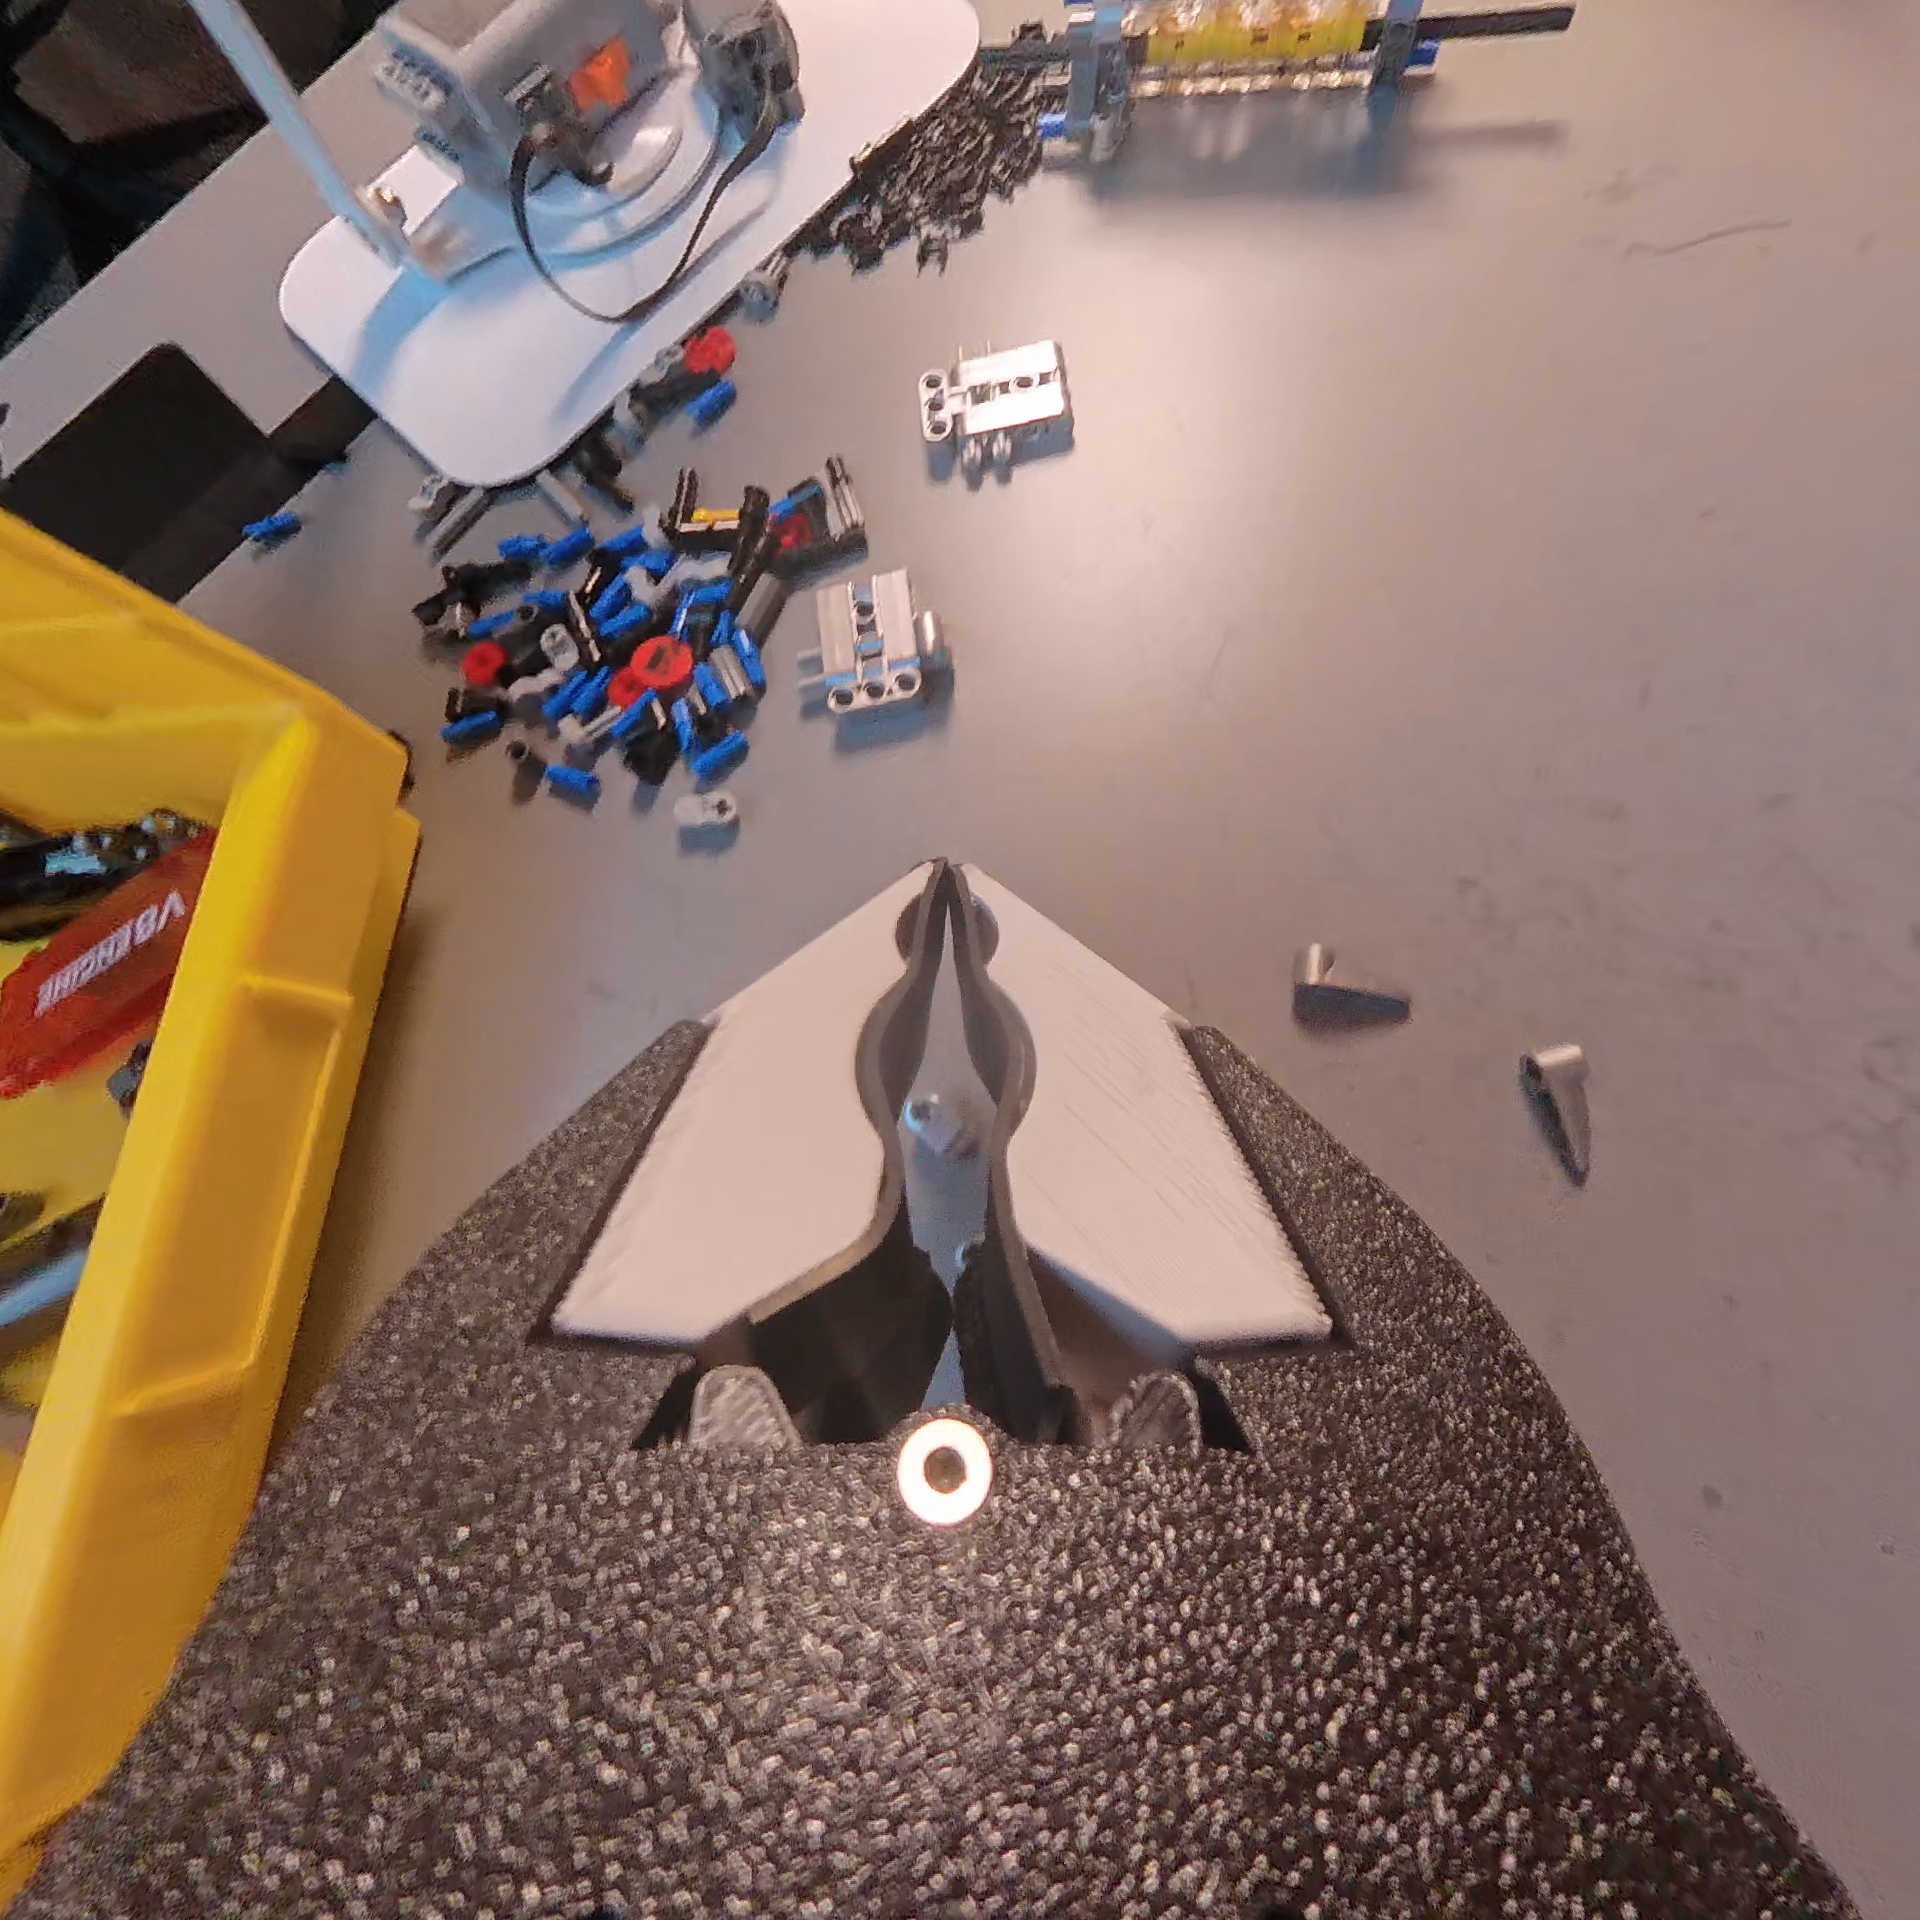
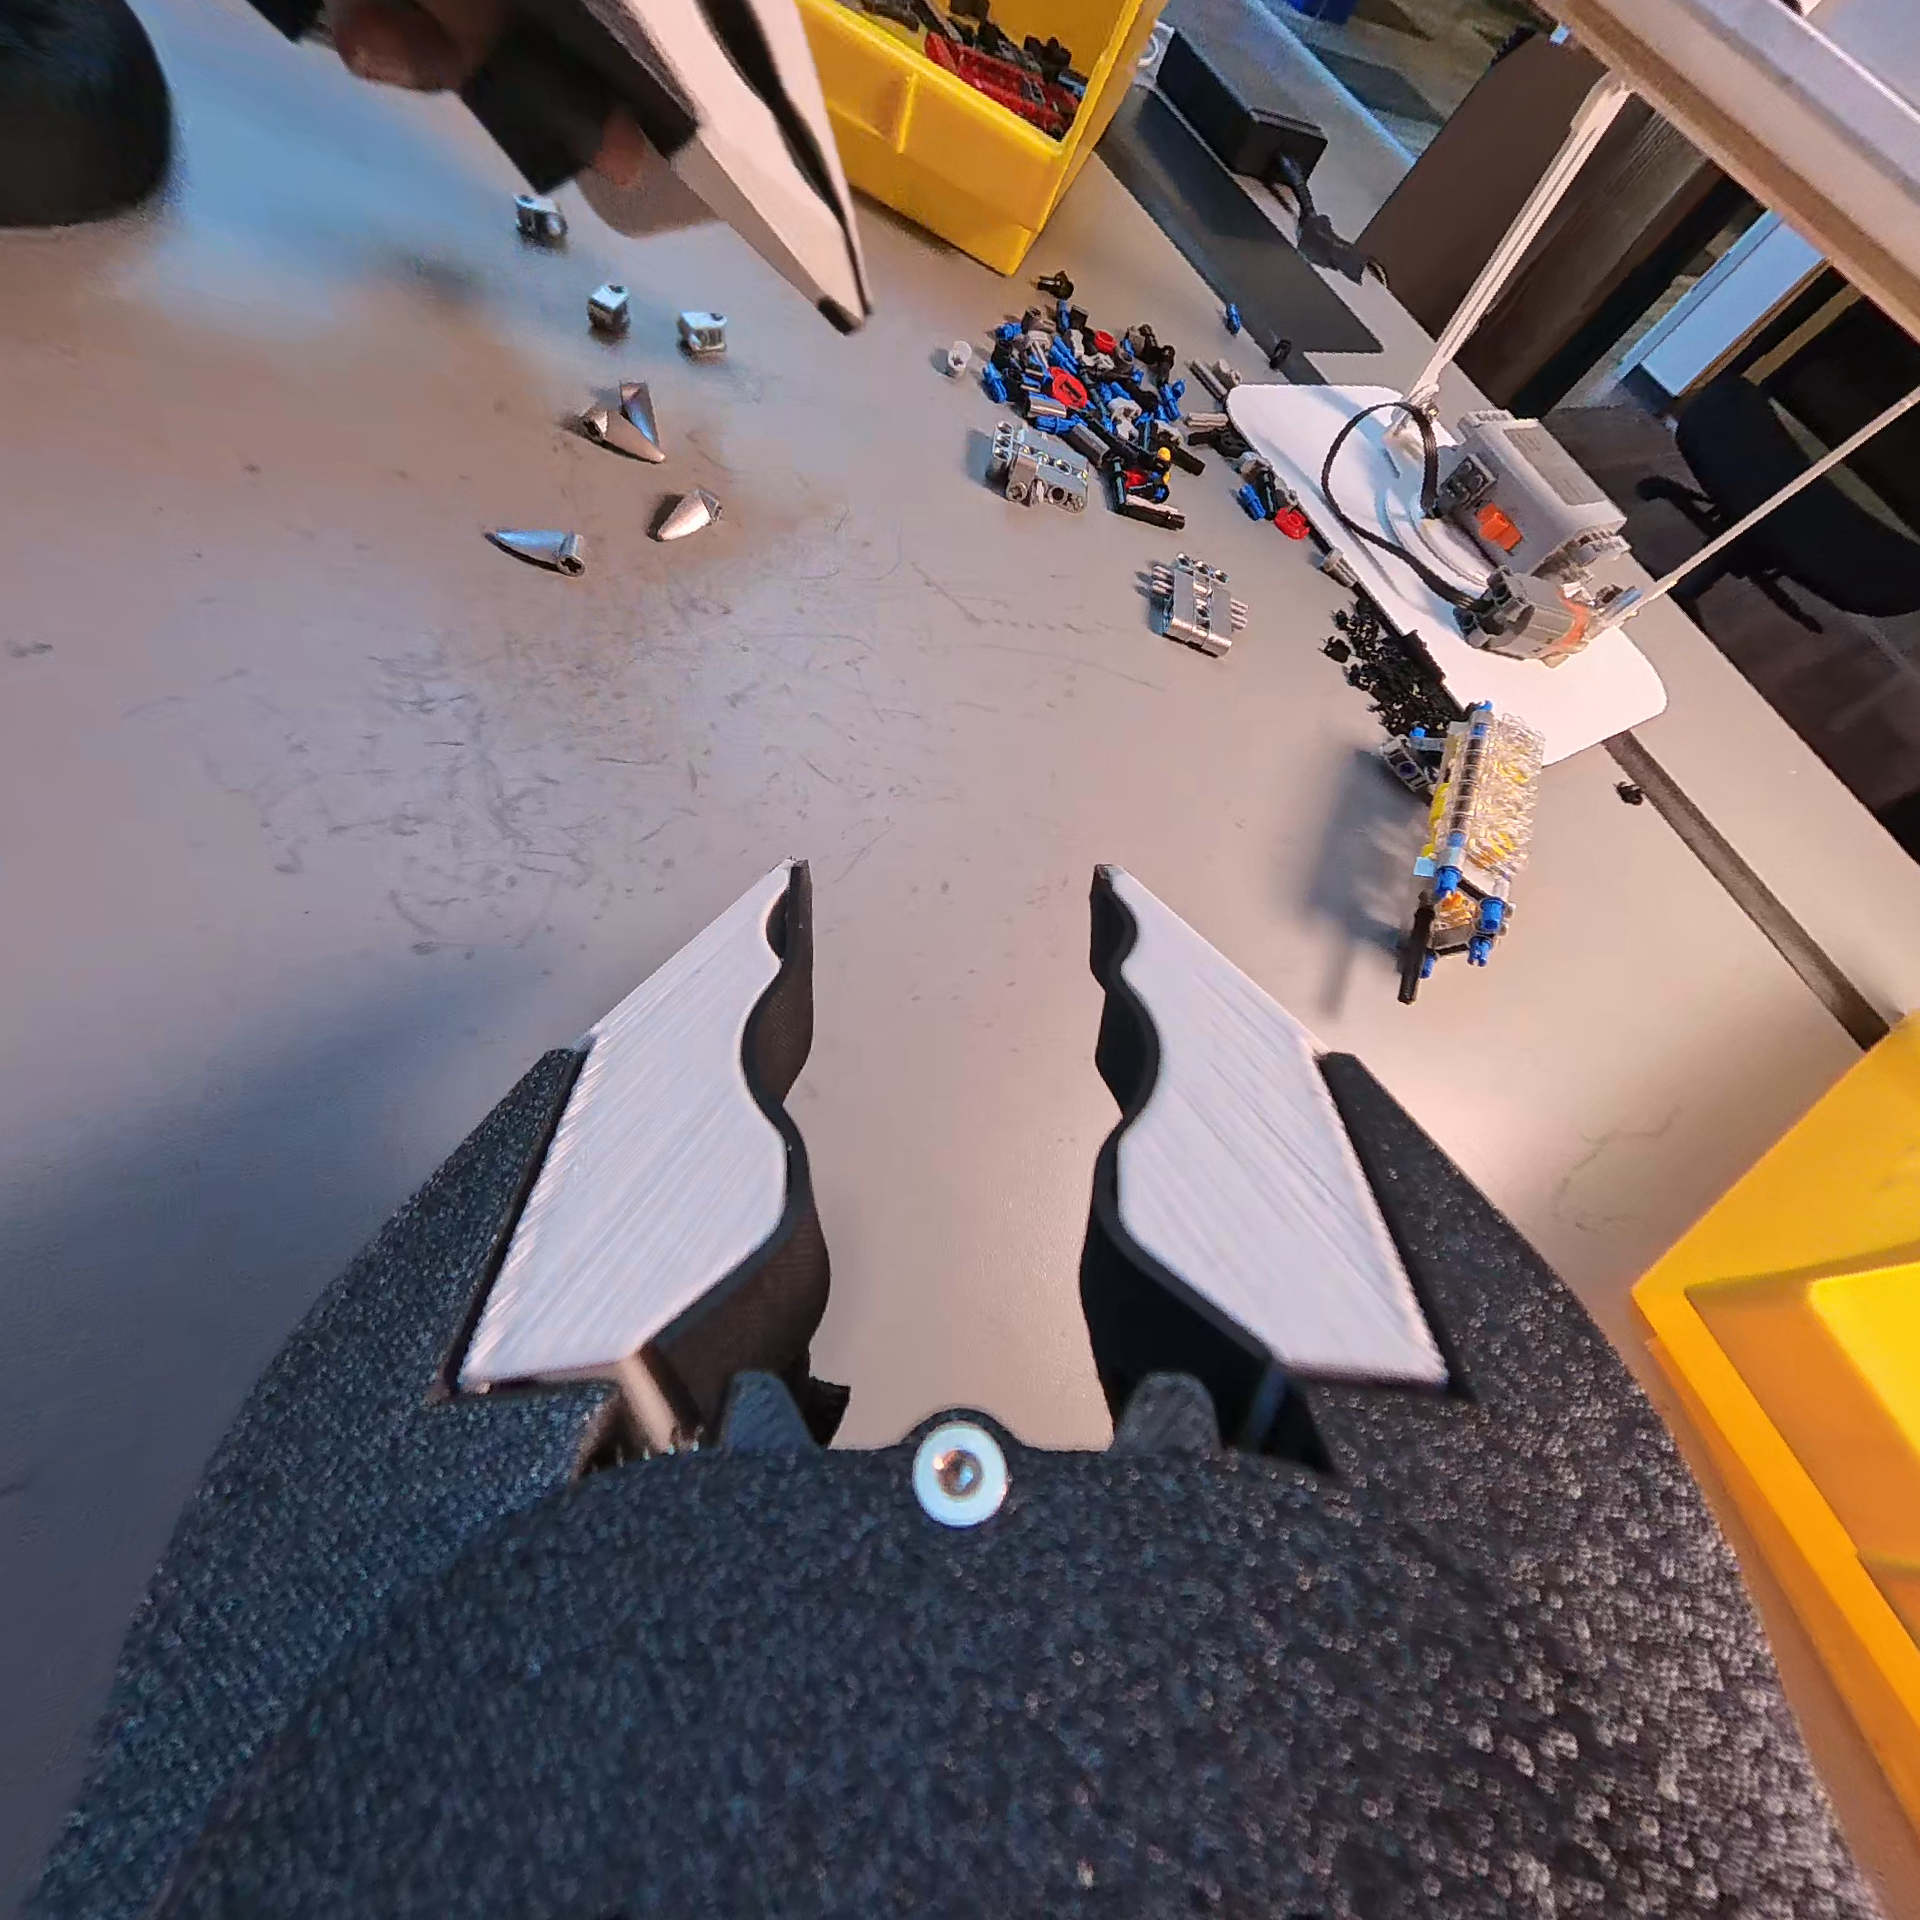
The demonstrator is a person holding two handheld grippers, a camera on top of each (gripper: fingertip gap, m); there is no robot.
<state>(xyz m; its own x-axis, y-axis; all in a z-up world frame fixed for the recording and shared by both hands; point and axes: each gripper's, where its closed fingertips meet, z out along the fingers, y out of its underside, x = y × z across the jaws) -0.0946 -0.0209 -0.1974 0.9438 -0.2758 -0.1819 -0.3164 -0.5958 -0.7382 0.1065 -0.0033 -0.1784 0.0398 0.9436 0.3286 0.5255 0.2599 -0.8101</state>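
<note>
My left gripper (image 1: 943, 868) is shut, its pads meeting at the tips with nothing showing between them. It hovers over the grey table (image 1: 1351, 623), just short of a small light grey connector (image 1: 707, 807) and a pile of blue, black and red pieces (image 1: 623, 644). It also shows in the right wrist view (image 2: 847, 312), shut, held by a hand. My right gripper (image 2: 951, 878) is open and empty over bare table (image 2: 935, 727). A clear and yellow assembly (image 2: 1475, 810) stands to its right.
A yellow bin (image 1: 208, 1039) of parts stands at the left; another yellow bin (image 2: 1787, 1351) is at my right. Grey cone pieces (image 2: 623, 421) and grey block assemblies (image 1: 878, 649) lie loose. A white base plate (image 1: 468, 343) carries a grey motor unit (image 1: 582, 104). The gap from one gripper's tips to the other's is roughly 20 cm. My left gripper's tips are some 8 cm from the small light grey connector (image 1: 707, 807). Look for it in the right wrist view (image 2: 966, 367) too.
</note>
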